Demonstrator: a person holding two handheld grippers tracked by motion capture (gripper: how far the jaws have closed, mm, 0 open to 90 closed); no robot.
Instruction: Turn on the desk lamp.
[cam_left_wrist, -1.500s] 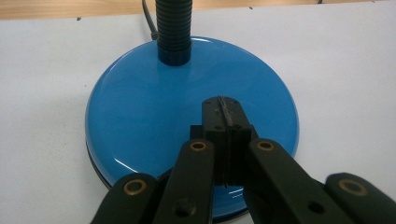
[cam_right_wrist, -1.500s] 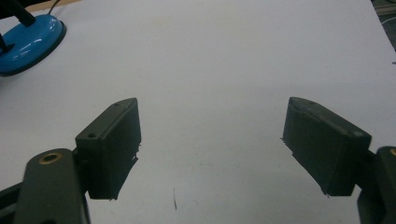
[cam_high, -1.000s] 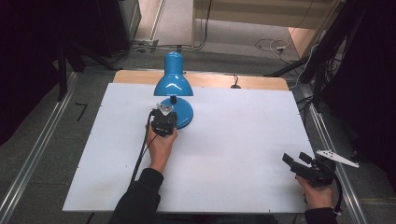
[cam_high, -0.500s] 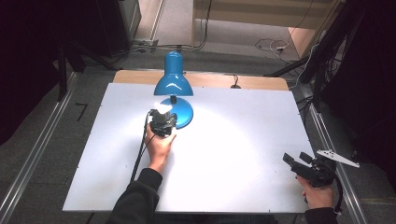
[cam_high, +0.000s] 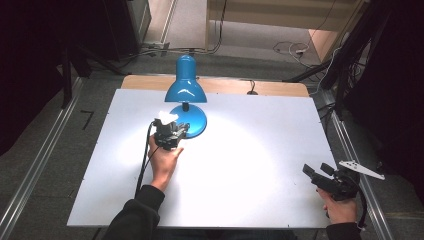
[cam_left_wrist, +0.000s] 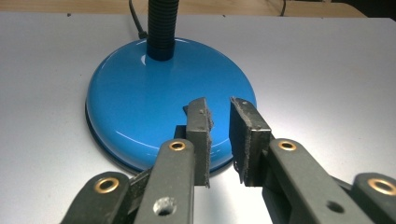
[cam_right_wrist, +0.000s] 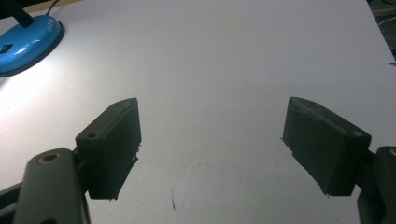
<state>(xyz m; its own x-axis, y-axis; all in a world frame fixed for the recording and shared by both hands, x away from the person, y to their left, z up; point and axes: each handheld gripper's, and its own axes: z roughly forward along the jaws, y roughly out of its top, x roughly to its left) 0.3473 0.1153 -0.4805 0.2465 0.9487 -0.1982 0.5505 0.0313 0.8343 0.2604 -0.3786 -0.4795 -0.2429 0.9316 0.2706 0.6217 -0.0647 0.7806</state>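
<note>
Left hand-held gripper (cam_left_wrist: 218, 140), jaws slightly parted and newly opened, nothing between, above blue lamp base (cam_left_wrist: 140, 93).

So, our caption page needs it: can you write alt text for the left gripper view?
Two black jaws of the left gripper, a narrow gap between them and nothing gripped, sit just above the near edge of a blue lamp base on a white table.
</note>
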